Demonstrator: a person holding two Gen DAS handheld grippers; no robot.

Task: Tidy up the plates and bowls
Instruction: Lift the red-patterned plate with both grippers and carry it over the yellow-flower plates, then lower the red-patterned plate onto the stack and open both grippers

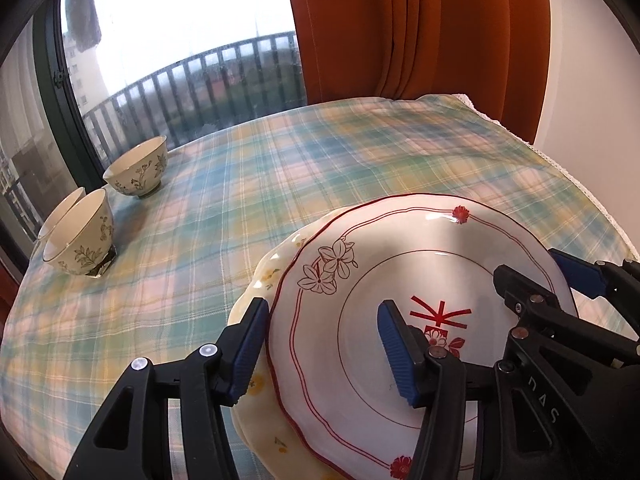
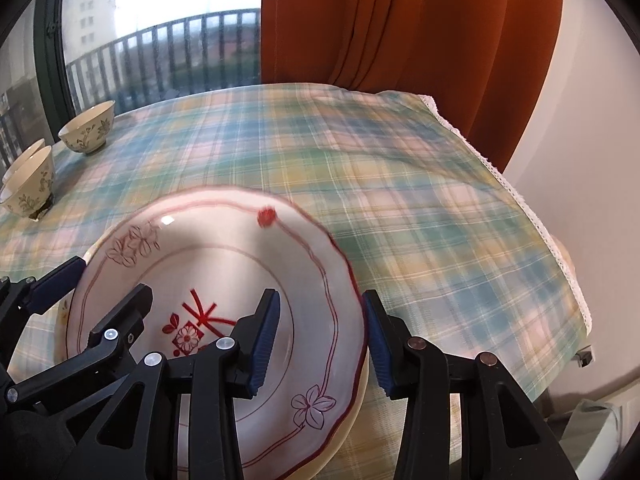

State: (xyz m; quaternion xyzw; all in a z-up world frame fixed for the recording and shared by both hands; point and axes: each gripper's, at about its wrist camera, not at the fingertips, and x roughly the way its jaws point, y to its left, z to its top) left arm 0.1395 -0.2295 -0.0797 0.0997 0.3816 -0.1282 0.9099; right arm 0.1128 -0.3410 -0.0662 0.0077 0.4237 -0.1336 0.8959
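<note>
A white plate with red trim and flower marks (image 1: 404, 264) lies on a cream yellow-flowered plate (image 1: 256, 280) on the plaid tablecloth. My left gripper (image 1: 324, 344) is open, its fingers straddling the white plate's left rim. My right gripper (image 2: 320, 344) is open and straddles the same plate's (image 2: 224, 264) right rim; it also shows at the right in the left wrist view (image 1: 580, 276). Three cream floral bowls stand at the far left: one alone (image 1: 138, 168) and two nested (image 1: 82, 236).
The plaid tablecloth (image 1: 320, 160) covers the table; its lace edge (image 2: 520, 200) drops off at the right. An orange curtain (image 1: 400, 20) and a window with a balcony railing (image 1: 200, 76) stand behind the table. A white wall is at the right.
</note>
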